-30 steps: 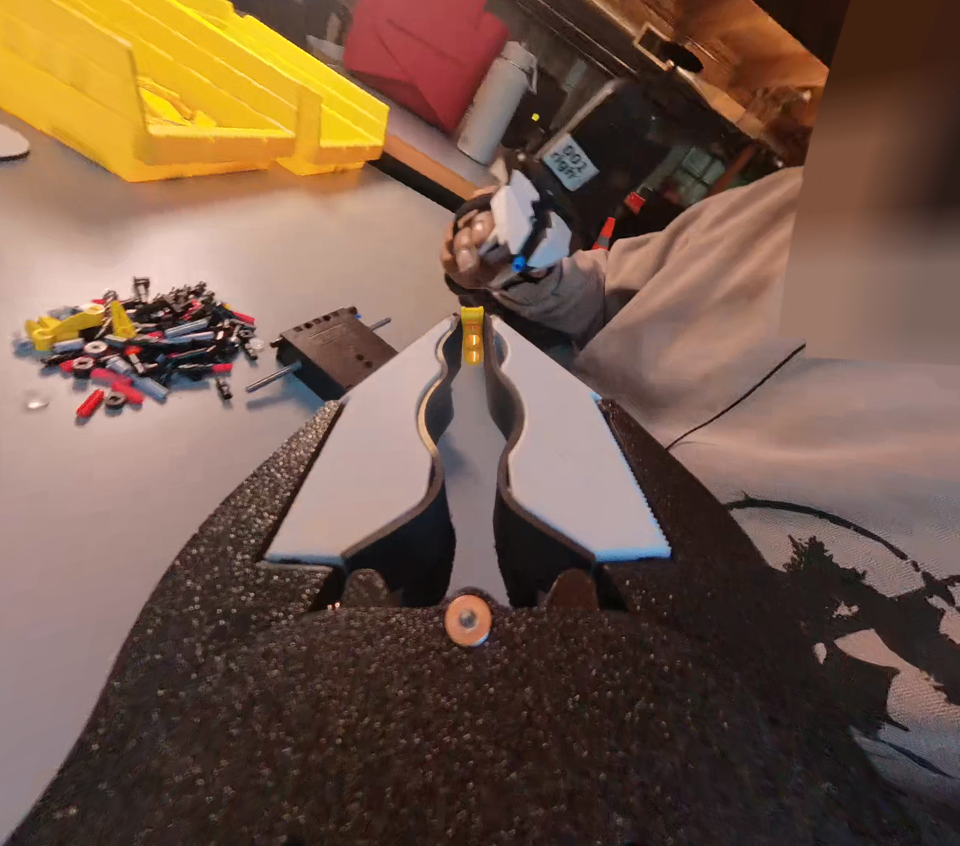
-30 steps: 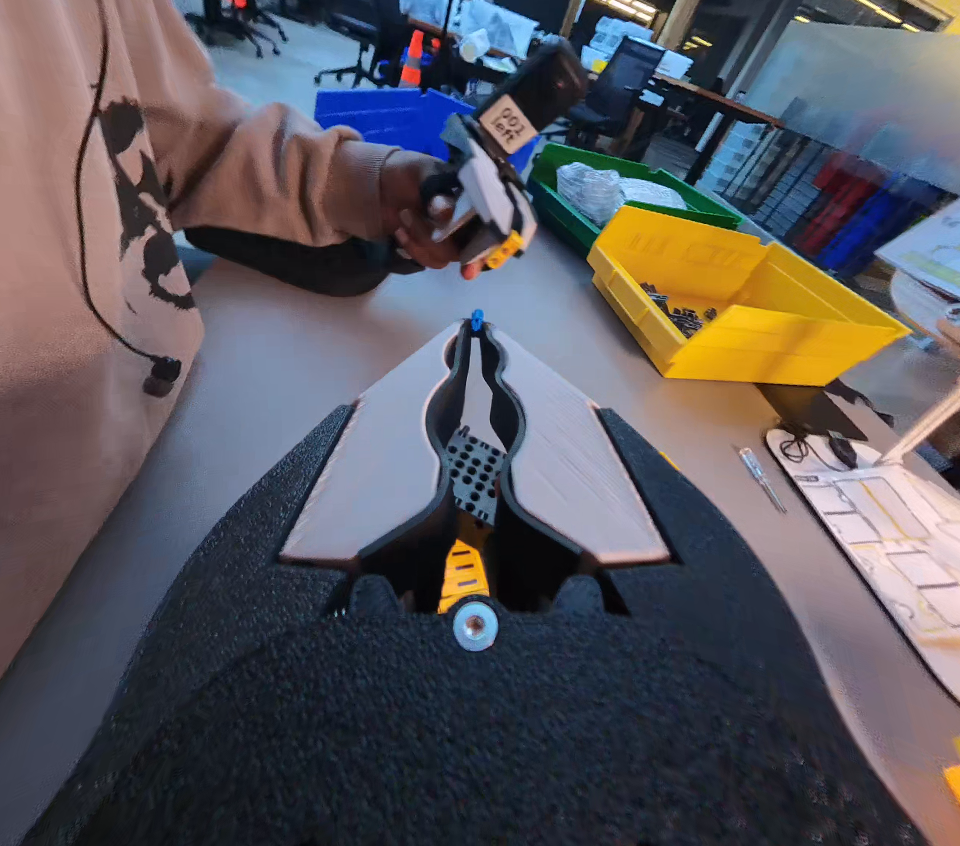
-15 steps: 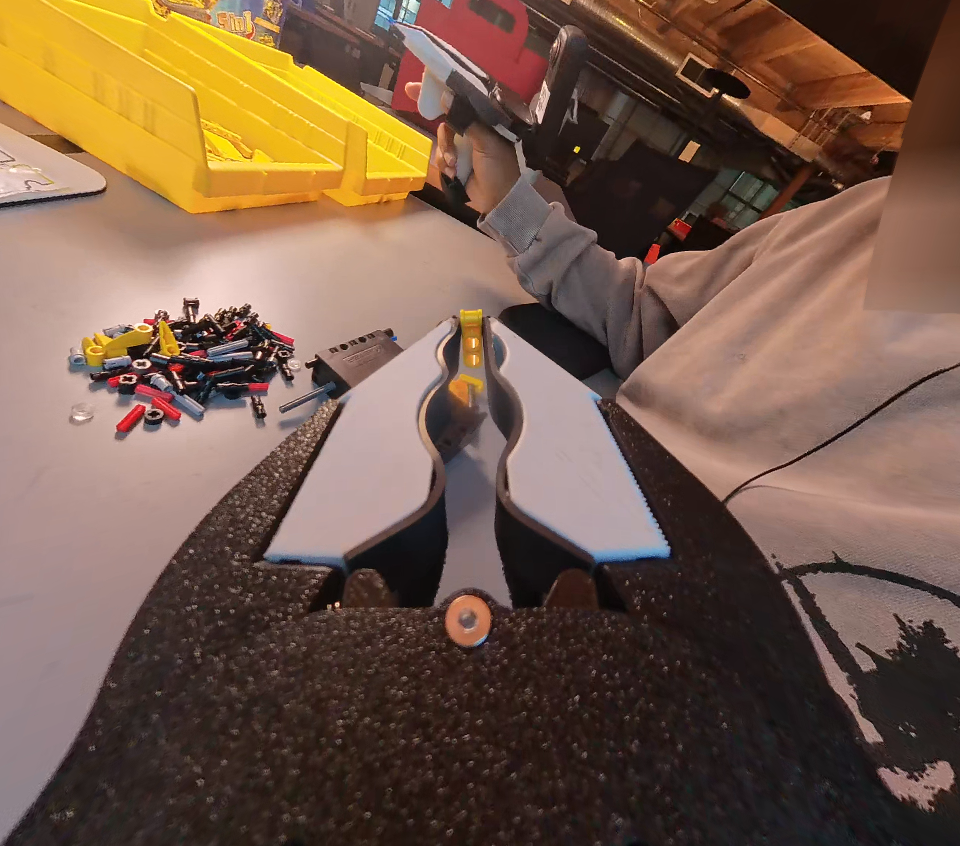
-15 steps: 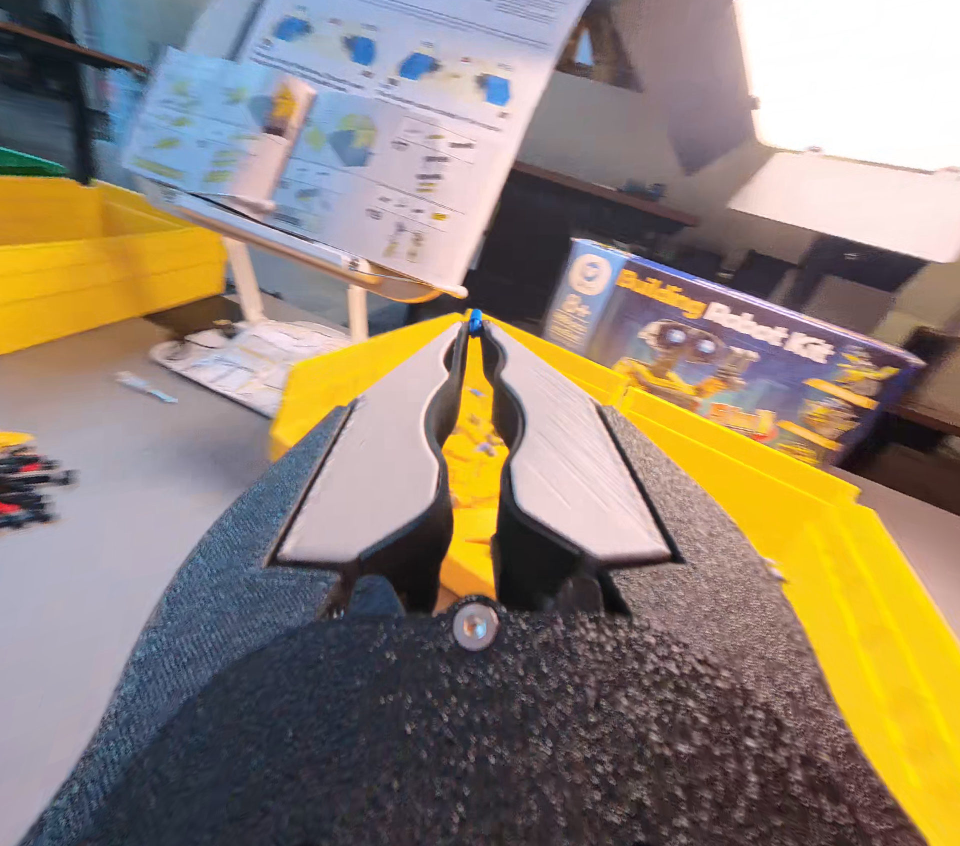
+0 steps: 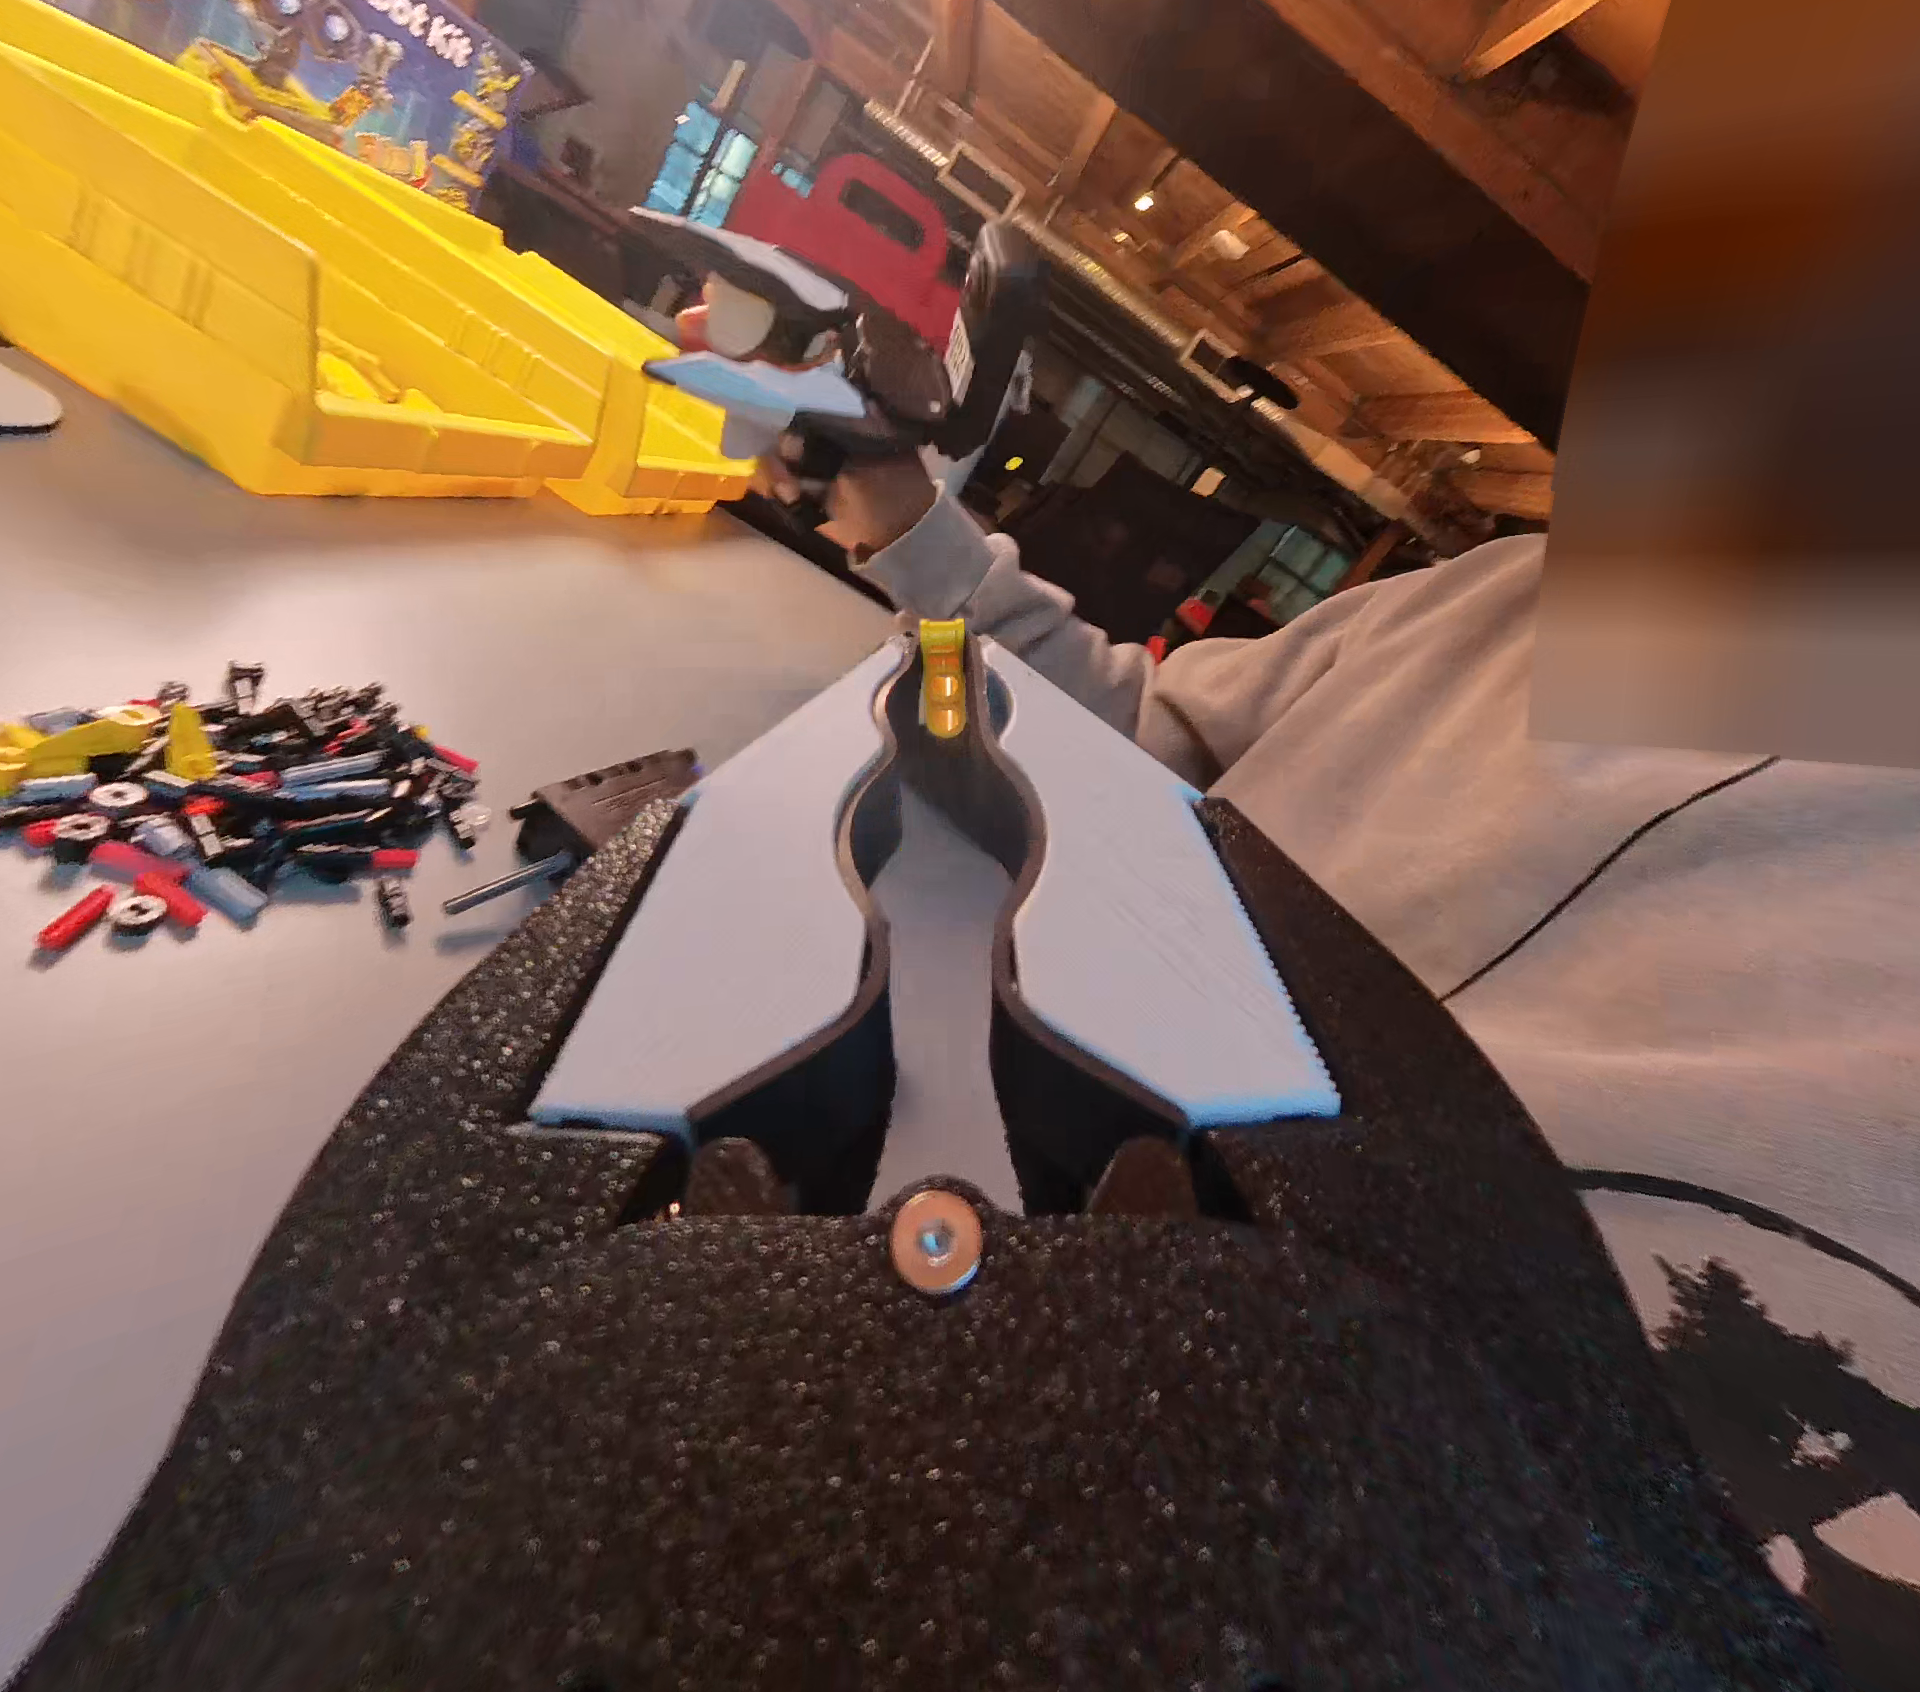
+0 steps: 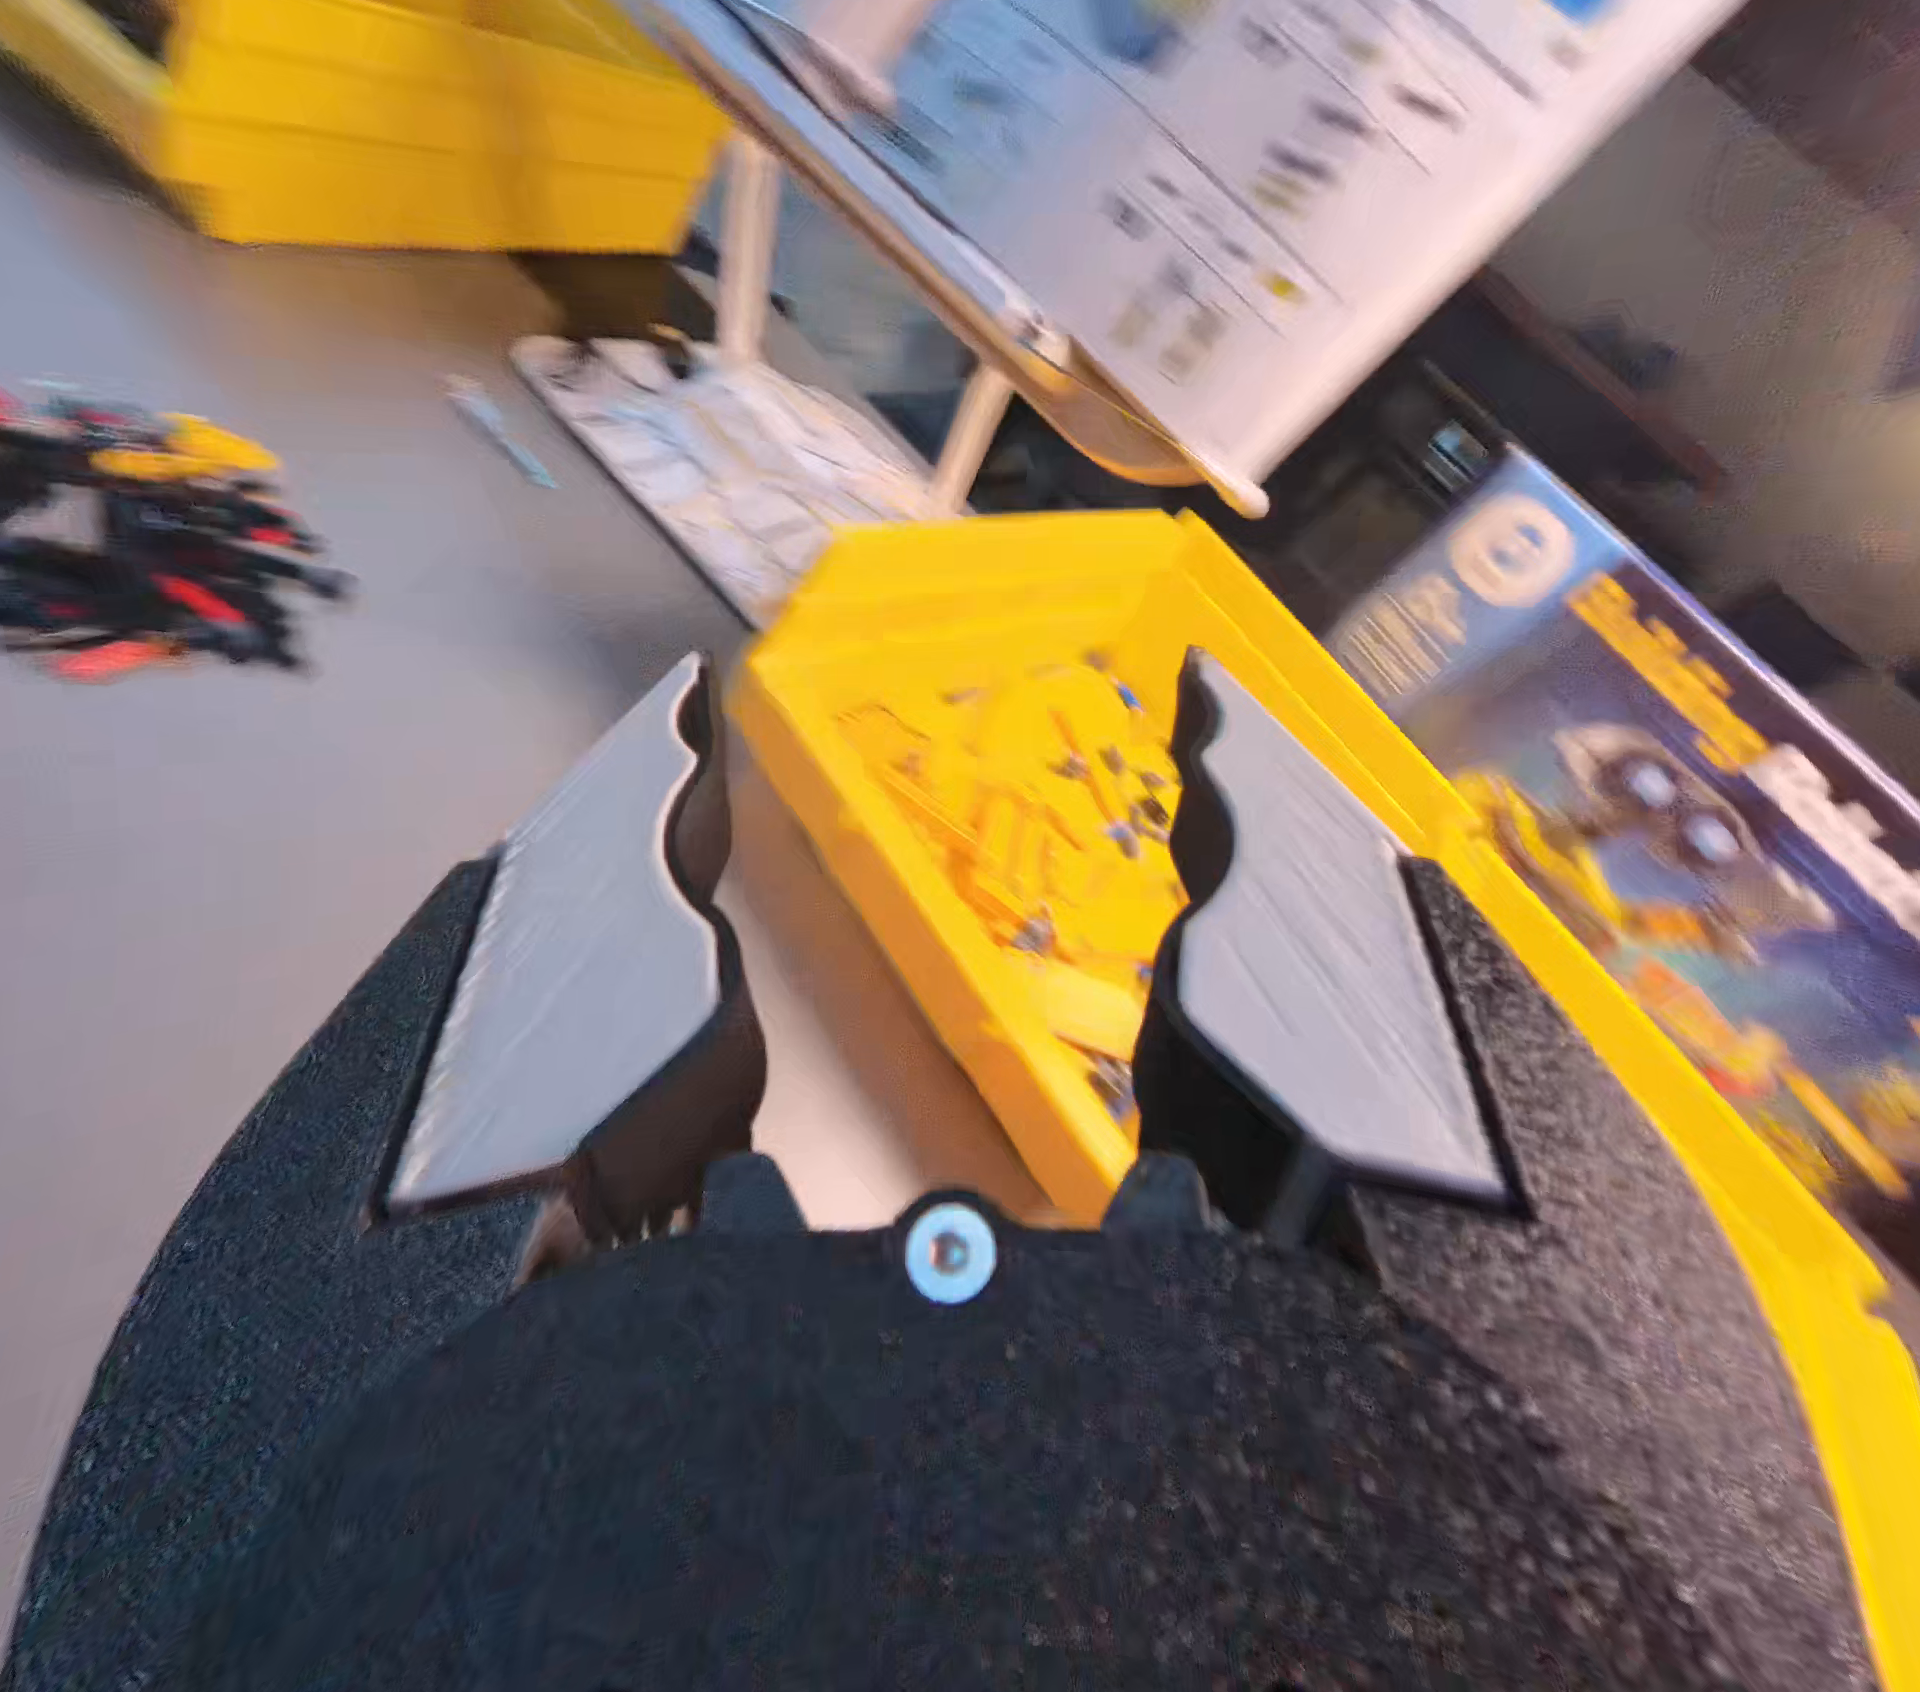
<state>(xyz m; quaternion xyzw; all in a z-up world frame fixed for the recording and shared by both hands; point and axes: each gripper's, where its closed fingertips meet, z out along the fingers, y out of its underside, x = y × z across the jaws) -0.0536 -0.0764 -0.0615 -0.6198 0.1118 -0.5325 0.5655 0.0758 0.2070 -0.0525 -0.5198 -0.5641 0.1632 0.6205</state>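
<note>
Meanwhile the left tongs stayed clamped on a small yellow piece, right of the parts pile; the right tongs gaped apart above the yellow bin.

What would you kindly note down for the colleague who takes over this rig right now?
Left tongs: shut on a small yellow piece, pinched at the tips.
Right tongs: open, nothing between them, over the yellow bin of small parts.
On the table: pile of loose parts, black block beside it.
Behind the bin: kit box, instruction sheet on a stand.
</note>
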